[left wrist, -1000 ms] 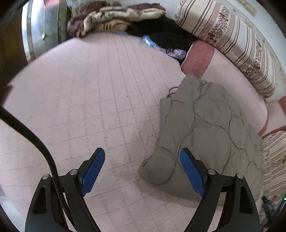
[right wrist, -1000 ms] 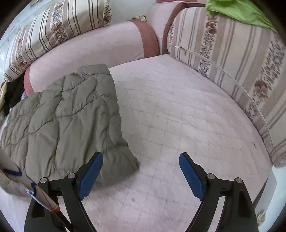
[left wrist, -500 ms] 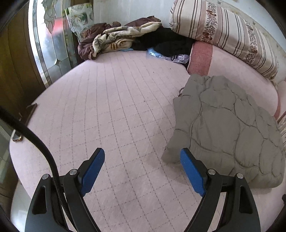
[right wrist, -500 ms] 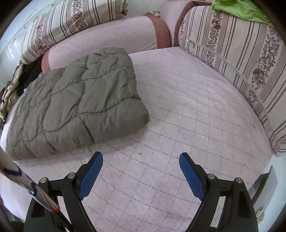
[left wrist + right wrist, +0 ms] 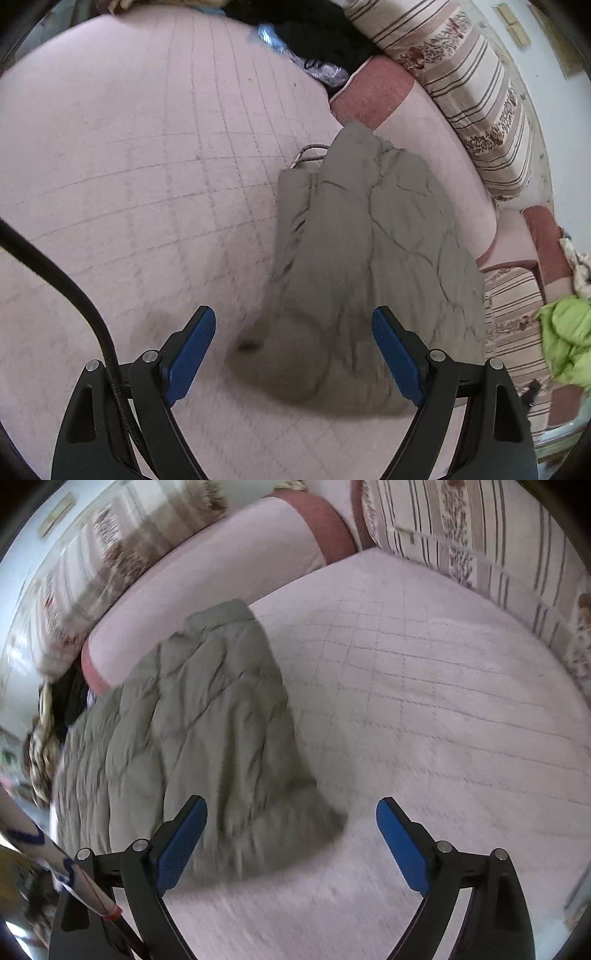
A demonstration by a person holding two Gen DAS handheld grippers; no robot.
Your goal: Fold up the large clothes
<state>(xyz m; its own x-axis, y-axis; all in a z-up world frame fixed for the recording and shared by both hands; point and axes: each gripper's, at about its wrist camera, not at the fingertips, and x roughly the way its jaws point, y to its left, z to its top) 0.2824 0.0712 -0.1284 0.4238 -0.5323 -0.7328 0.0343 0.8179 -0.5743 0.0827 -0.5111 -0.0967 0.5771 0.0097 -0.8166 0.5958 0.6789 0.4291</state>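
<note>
A grey-green quilted jacket (image 5: 373, 251) lies folded on the pink quilted bed (image 5: 147, 155), its far end against the pink bolster. In the left wrist view my left gripper (image 5: 293, 356) hangs open just above the jacket's near left corner, which shows between the blue pads without touching them. In the right wrist view the same jacket (image 5: 192, 731) fills the left half. My right gripper (image 5: 291, 840) is over its near right corner; its jaws are opening, with the corner of the cloth between them and untouched.
Striped floral cushions (image 5: 476, 96) and a pink bolster (image 5: 221, 576) ring the bed. A heap of dark clothes (image 5: 314, 26) lies at the far end. A lime-green garment (image 5: 565, 339) rests on the right cushions. Bare pink bedspread (image 5: 443, 701) stretches right of the jacket.
Both views pulled back half a second ago and have now dropped close to the jacket's near edge again. The right jaws stand slightly wider. The jacket has not moved.
</note>
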